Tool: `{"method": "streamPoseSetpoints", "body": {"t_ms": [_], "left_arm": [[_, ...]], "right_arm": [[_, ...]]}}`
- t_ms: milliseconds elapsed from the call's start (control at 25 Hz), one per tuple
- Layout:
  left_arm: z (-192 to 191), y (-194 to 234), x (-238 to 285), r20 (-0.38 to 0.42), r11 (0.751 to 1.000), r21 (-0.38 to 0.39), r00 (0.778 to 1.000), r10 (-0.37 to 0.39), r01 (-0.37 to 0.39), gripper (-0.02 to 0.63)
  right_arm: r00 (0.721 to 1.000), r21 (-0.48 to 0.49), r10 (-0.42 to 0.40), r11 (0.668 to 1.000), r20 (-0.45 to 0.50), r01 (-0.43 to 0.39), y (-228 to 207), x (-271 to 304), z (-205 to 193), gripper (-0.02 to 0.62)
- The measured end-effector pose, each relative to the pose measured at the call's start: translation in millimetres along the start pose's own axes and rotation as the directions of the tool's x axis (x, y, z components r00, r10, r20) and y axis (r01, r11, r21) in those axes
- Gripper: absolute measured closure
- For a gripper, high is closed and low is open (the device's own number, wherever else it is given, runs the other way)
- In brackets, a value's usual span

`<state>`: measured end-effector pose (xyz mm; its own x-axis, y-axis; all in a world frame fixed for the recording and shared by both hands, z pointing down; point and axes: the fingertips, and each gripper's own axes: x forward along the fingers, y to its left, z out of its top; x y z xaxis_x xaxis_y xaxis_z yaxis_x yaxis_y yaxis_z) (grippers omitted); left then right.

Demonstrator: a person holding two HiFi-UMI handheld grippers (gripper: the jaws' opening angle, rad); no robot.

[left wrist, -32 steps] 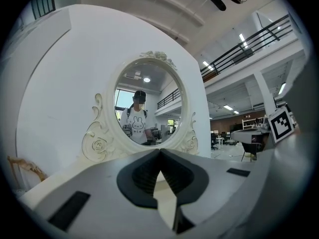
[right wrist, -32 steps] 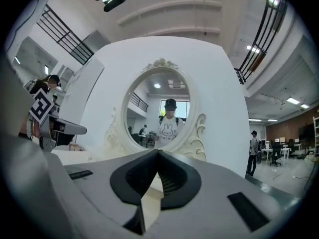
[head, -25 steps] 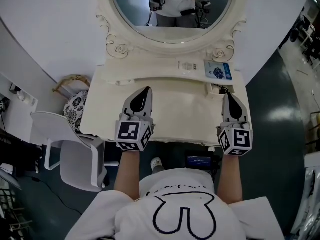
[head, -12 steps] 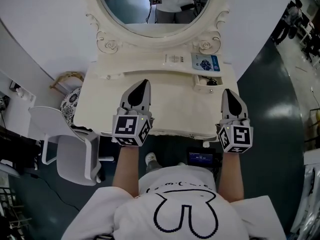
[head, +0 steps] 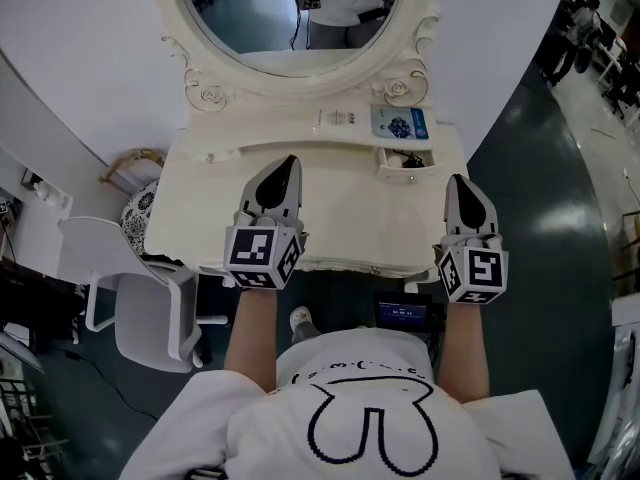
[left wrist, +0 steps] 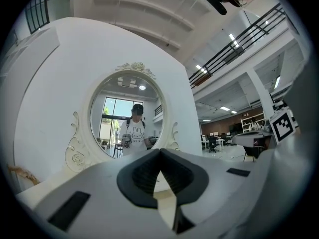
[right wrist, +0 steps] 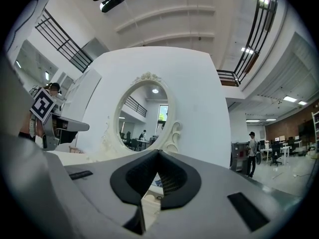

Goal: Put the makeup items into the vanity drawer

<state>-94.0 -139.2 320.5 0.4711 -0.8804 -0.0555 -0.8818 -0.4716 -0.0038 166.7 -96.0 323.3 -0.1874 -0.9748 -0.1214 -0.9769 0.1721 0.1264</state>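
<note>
In the head view a cream vanity (head: 200, 183) stands under an oval mirror (head: 290, 8). At its back right lie a blue-and-white packet (head: 400, 123) and a small white box (head: 338, 118). In front of them is a small open compartment (head: 404, 171) with a dark item (head: 408, 160) inside. My left gripper (head: 291, 160) hovers over the middle of the top, shut and empty. My right gripper (head: 457, 178) hangs by the right edge, beside the compartment, also shut and empty. The left gripper (left wrist: 159, 151) and the right gripper (right wrist: 158, 152) both face the mirror.
A white chair (head: 150, 298) stands left of the vanity, with a patterned round thing (head: 140, 213) and a wicker piece (head: 135, 160) behind it. A dark device with a screen (head: 400, 315) sits on the floor under the front edge. People stand far off at the right (head: 585, 13).
Both grippers have shifted a little rightward against the vanity, still shut. The small compartment, partly covered by the right gripper before, now shows fully to its left.
</note>
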Motion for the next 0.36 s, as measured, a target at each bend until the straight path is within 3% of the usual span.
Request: {"method": "streamPoseSetpoints", "body": {"t_ms": [360], "left_arm": [[5.9,-5.1,4.6,0.007,1.000,0.014,1.000,-0.010,0.010,0.581]], "right_arm": [[1.000,0.010,-0.004,1.000,0.013,0.004,-4.0,-2.1,-0.3,0.604]]}}
